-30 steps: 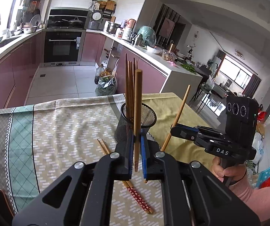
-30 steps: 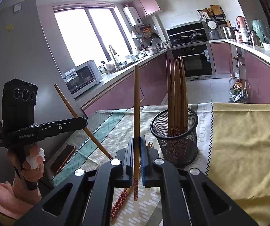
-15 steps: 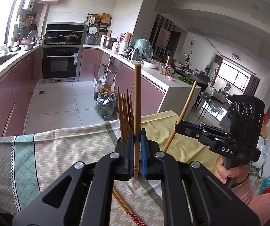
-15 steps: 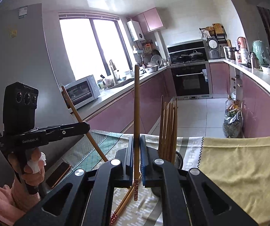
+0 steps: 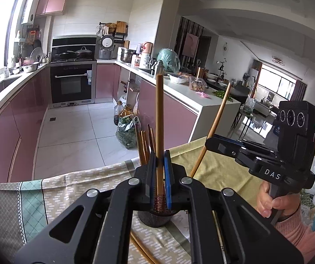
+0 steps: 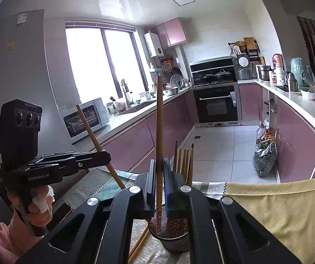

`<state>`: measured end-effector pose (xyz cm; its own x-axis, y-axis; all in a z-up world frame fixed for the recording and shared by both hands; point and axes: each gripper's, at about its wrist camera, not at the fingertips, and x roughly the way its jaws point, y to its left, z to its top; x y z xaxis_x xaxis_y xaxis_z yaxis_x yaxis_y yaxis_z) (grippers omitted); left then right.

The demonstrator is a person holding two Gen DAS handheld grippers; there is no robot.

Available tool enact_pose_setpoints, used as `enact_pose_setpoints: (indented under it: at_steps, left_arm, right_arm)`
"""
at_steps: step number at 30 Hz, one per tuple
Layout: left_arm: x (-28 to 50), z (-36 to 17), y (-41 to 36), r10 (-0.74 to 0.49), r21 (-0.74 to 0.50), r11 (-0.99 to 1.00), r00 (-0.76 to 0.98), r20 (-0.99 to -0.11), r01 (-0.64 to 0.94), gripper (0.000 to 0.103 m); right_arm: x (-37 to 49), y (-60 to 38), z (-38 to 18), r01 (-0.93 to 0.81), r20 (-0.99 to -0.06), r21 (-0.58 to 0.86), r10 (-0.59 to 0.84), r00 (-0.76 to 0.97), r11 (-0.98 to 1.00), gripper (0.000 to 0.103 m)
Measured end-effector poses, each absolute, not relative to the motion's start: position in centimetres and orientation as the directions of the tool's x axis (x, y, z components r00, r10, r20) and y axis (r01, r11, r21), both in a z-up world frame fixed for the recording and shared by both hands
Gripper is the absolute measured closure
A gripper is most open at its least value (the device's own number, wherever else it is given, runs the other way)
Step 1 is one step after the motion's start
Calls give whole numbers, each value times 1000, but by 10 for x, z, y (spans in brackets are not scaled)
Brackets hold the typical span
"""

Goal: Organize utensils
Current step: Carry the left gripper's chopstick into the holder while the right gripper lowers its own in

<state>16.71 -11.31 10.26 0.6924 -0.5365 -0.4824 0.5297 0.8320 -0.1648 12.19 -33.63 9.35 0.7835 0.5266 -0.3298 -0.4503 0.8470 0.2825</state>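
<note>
A long brown wooden chopstick with a red-patterned lower end [image 5: 159, 118] stands almost upright, clamped near its patterned tip, which hangs just above the mouth of a black wire-mesh cylindrical utensil holder [image 5: 155, 219]. A second matching wooden chopstick [image 6: 159, 132] is likewise held nearly upright, its patterned end dipping at the holder's rim. Inside the holder, a bundle of similar brown chopsticks [image 6: 184, 160] stands upright, leaning slightly. Near the holder's base, a pair of loose chopsticks [image 5: 143, 250] lies flat on the patterned tablecloth.
</note>
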Motion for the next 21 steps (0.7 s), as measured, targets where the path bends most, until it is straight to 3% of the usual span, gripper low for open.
enact_pose_setpoints:
  at_steps: [12, 21]
  left_arm:
    - [202, 55, -133, -475, -115, 831, 587, -655, 544, 95]
    - [236, 35, -140, -458, -130, 832, 535, -709, 540, 95]
  right_arm:
    - [155, -328, 54, -408, -485, 294, 503, 715, 864, 97]
    - [171, -314, 31, -386, -563, 299, 488, 667, 873, 97]
